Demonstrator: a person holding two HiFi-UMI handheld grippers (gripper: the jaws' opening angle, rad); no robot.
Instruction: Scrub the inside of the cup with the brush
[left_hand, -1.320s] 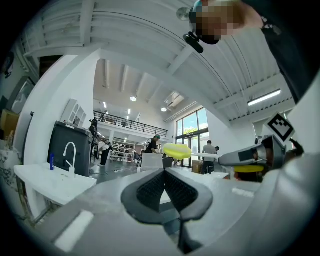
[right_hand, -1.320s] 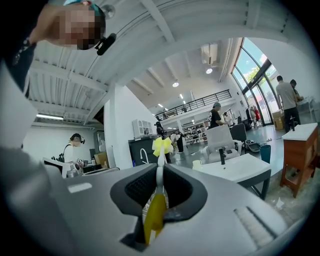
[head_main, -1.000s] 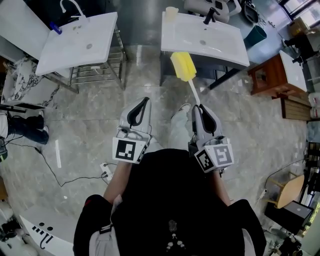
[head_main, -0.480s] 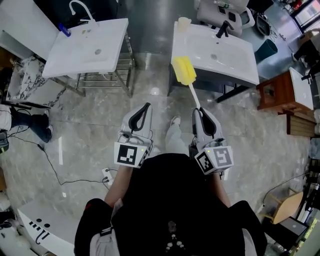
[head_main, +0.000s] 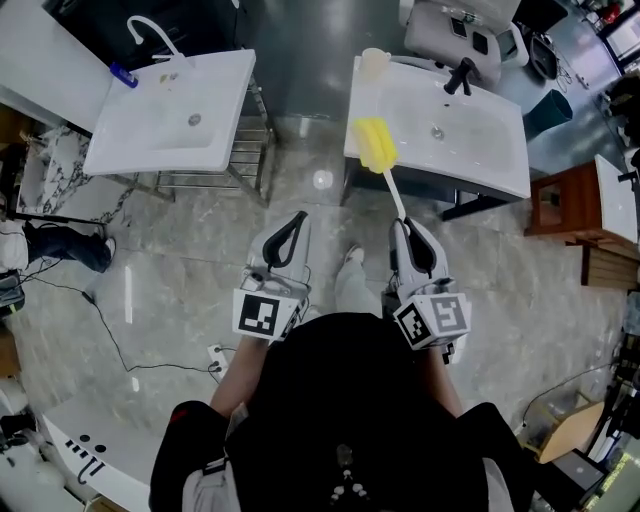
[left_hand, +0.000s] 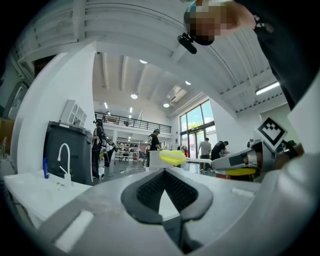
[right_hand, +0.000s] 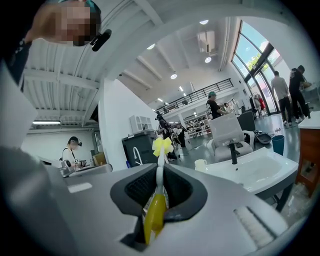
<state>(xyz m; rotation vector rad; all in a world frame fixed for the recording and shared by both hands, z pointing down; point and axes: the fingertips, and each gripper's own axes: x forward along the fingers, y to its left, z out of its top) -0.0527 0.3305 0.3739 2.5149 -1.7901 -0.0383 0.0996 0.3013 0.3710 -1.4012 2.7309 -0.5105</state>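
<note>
Brush (head_main: 384, 168) in right gripper (head_main: 405, 222), clamped by its yellow handle, sponge head pointed forward toward near left corner of sink (head_main: 490, 150). Held left gripper (head_main: 299, 216) pressed fully together, nothing between its jaws. Saw cup (head_main: 374, 63) upright on sink's far left corner, well apart from both grippers.

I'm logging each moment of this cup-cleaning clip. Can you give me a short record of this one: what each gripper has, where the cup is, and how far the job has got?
left gripper: shut, empty
right gripper: shut on the brush handle, yellow head pointing ahead toward the sink
cup: standing on the far left corner of that sink, untouched
brush to cup: apart, no contact
other sink: off to the left, with a curved tap
task stage: scrubbing not yet begun
</note>
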